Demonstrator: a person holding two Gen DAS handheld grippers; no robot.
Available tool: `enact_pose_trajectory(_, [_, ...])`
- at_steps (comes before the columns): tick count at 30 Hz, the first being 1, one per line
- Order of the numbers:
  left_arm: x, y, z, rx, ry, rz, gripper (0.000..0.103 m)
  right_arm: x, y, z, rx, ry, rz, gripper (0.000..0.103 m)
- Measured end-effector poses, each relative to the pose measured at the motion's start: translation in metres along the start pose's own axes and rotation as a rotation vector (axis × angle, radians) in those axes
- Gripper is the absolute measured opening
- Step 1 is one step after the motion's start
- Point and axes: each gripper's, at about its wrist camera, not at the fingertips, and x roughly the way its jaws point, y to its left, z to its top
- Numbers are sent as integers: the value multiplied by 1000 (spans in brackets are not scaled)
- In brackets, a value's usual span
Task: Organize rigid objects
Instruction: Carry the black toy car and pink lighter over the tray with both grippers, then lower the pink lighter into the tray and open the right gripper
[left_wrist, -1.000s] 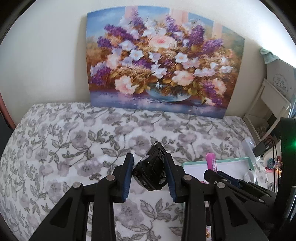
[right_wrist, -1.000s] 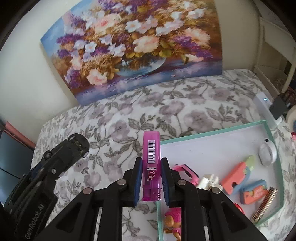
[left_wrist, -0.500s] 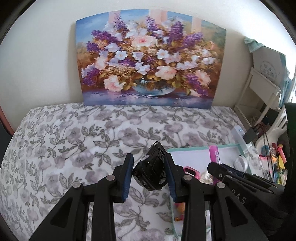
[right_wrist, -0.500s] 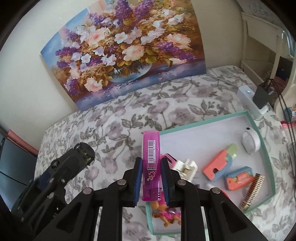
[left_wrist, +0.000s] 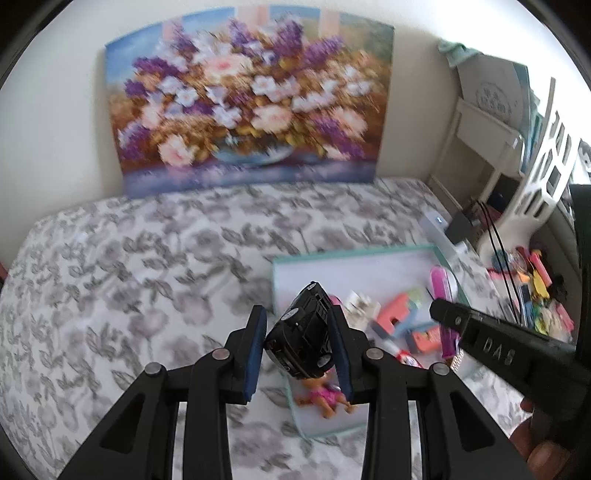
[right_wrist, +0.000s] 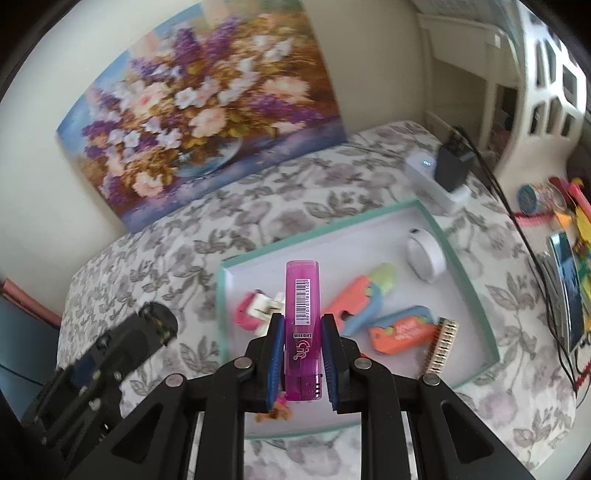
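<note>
Between the blue pads of the left hand-held gripper (left_wrist: 297, 345) a black toy car (left_wrist: 301, 334) is clamped askew; the right hand-held gripper (right_wrist: 303, 354) is clamped on a pink lighter (right_wrist: 302, 328). Both hang above the near left part of a teal-rimmed tray (right_wrist: 476, 291) on the floral bed (left_wrist: 129, 280). The tilted car could slip, and either item could land on crowded toys or the rim.

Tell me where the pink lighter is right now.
In the right wrist view, the pink lighter stands clamped in the right gripper, above the teal-rimmed tray, near its left end.
</note>
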Motion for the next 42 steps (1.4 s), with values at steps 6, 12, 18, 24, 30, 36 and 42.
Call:
enact_pose_trajectory(6, [10, -30, -15, 46, 47, -35, 35, 2, -30, -1, 45, 9, -41, 22])
enact_pose_trajectory(12, [21, -51, -20, 88, 83, -44, 35, 9, -45, -1, 60, 27, -54, 22])
enact_pose_trajectory(18, [46, -62, -30, 116, 161, -34, 35, 19, -46, -3, 41, 49, -74, 22])
enact_pose_trajectory(24, [54, -67, -33, 135, 180, -20, 35, 30, -47, -7, 30, 82, -76, 22])
enact_pose_trajectory(30, [61, -65, -34, 135, 193, -10, 35, 37, -45, -10, 20, 101, -83, 22])
enact_pose_trajectory(36, [73, -63, -38, 132, 229, 3, 36, 55, -45, -16, 12, 154, -89, 22])
enact_pose_trajectory(42, [79, -57, -39, 105, 263, 6, 36, 58, -43, -17, -1, 158, -98, 22])
